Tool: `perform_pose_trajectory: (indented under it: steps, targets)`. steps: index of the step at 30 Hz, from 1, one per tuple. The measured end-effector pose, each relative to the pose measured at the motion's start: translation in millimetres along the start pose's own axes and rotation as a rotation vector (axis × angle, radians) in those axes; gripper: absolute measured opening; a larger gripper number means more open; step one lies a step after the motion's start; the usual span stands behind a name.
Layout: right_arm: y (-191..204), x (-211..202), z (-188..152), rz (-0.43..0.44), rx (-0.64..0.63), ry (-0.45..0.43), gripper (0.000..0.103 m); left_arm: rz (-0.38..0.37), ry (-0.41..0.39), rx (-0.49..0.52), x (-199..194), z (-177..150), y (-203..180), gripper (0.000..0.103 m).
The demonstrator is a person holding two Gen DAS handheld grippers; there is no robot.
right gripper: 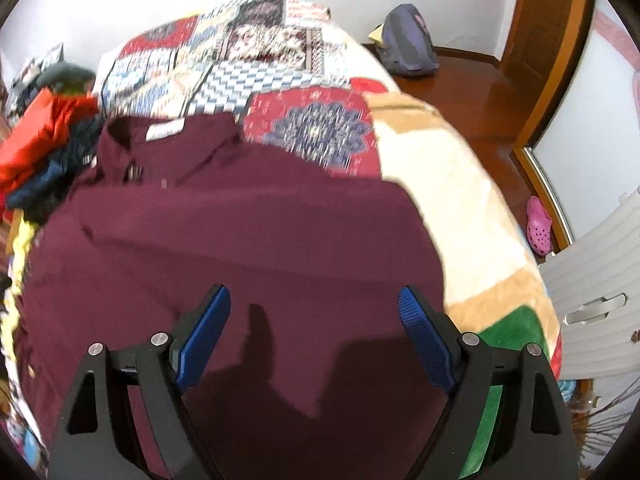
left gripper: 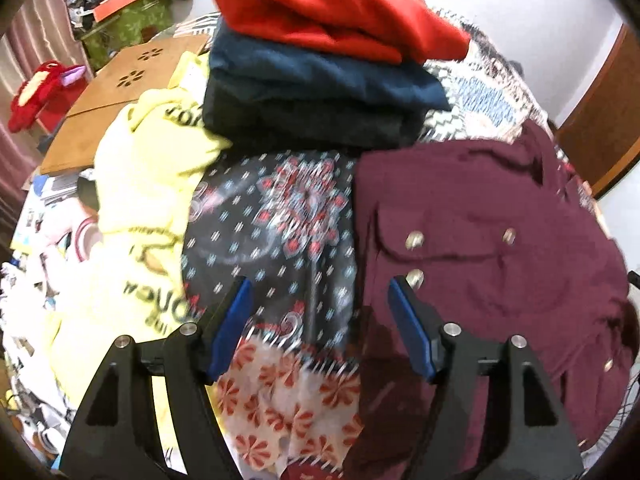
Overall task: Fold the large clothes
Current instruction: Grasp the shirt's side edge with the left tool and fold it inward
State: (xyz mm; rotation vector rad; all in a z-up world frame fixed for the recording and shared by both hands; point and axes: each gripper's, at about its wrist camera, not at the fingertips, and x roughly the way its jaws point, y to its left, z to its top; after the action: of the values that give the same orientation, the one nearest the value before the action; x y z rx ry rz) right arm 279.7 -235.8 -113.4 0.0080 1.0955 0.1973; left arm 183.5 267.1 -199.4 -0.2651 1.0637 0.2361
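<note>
Shirt (right gripper: 240, 240) here is maroon with snap-button pockets, spread on the patchwork bedspread (right gripper: 312, 128) beside a stack of folded clothes (left gripper: 320, 64). Looks soft and floppy, so I'd pinch a hem corner or shoulder seam. Left gripper (left gripper: 320, 320) and right gripper (right gripper: 314, 332) both gape, holding nothing.

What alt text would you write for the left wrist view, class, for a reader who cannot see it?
The open left gripper hovers over a patterned bedspread, holding nothing, beside a maroon shirt with snap buttons. Behind lie a stack of folded clothes, red on top, and a crumpled yellow garment.
</note>
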Motion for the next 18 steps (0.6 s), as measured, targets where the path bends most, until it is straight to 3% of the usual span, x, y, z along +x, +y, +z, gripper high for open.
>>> perform_pose_trajectory:
  steps: [5,10,18]
  targets:
    - [-13,-7,22,-0.006,0.05,-0.044,0.084,-0.097,0.007,-0.016,20,30,-9,0.069]
    - [-28,-1,30,-0.038,0.072,-0.047,0.084,-0.161,0.069,-0.05,60,51,-14,0.069]
    - [-59,47,19,0.017,0.183,0.068,0.084,-0.245,0.153,-0.103,112,55,-16,0.07]
